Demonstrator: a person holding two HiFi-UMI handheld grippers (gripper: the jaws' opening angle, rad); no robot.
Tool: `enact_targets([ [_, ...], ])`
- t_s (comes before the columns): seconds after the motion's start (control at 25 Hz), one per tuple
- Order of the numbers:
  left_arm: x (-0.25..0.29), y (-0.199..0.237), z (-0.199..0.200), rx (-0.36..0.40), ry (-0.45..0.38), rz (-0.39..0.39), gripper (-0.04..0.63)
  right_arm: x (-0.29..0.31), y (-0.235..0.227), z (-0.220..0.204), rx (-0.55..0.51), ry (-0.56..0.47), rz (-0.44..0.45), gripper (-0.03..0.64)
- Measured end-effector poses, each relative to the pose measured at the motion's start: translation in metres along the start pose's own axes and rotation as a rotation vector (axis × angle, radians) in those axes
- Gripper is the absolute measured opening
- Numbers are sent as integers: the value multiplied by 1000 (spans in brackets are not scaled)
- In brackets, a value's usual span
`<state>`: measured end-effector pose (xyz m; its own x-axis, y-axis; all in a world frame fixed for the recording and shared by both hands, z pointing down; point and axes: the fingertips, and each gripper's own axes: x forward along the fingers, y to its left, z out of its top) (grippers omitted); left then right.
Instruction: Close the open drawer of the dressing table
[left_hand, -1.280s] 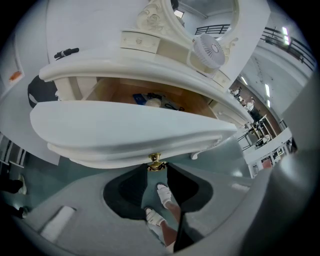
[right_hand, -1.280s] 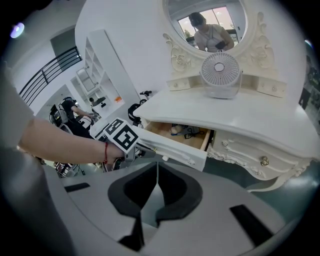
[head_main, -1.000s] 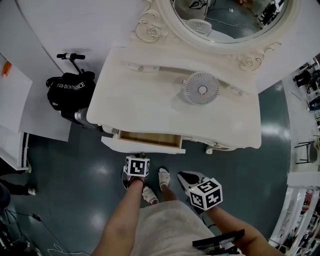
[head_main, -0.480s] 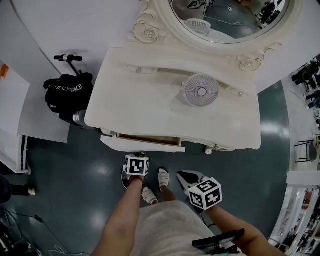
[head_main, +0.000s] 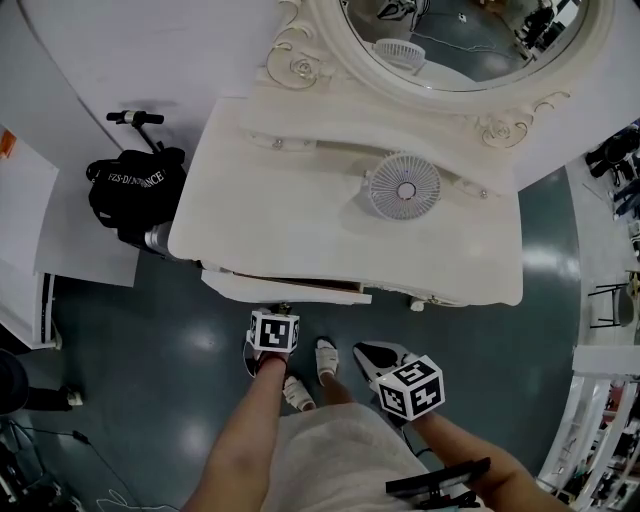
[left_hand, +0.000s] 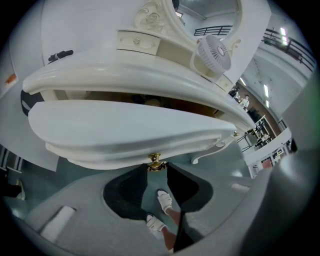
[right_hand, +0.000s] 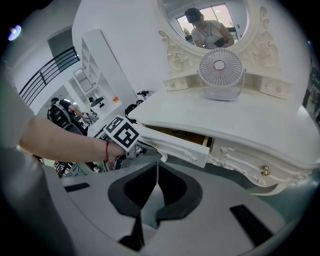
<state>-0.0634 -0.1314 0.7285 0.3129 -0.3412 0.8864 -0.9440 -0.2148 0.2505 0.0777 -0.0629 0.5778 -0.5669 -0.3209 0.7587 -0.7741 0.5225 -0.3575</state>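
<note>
Brass knob (left_hand: 156, 162) sits clenched in my left gripper (left_hand: 155, 172), at six o'clock on the drawer (head_main: 285, 288) front. That drawer stands a sliver out at the dressing table's (head_main: 300, 210) seven o'clock edge. My right gripper (right_hand: 157, 170), at four o'clock, is pinched on nothing. Nearly closed, I judge: next, push straight toward twelve until flush.

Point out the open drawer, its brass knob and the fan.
drawer (head_main: 285, 290), head view, its white front panel.
knob (left_hand: 155, 161), left gripper view, its brass head.
fan (head_main: 405, 187), head view, the centre hub of its grille.
</note>
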Motion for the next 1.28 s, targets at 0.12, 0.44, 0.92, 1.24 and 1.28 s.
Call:
enact_targets([
  [0.12,3,1,6,0,-10,5,129,1,-4,2,1,1,0,18],
  [0.44,7,2,19,-9,-42,10,129,2,-13,6,4,7,7,18],
  [0.92,15,5,40,-19,-133,-2,129,7,-28,14,4,15,6,18],
  [1.24,22,8,52,-19,-177,-11,129,10,-33,13,6,20,3,18],
  [1.28,22,8,54,-18,-182,-11,129,10,-34,13,7,20,1,18],
])
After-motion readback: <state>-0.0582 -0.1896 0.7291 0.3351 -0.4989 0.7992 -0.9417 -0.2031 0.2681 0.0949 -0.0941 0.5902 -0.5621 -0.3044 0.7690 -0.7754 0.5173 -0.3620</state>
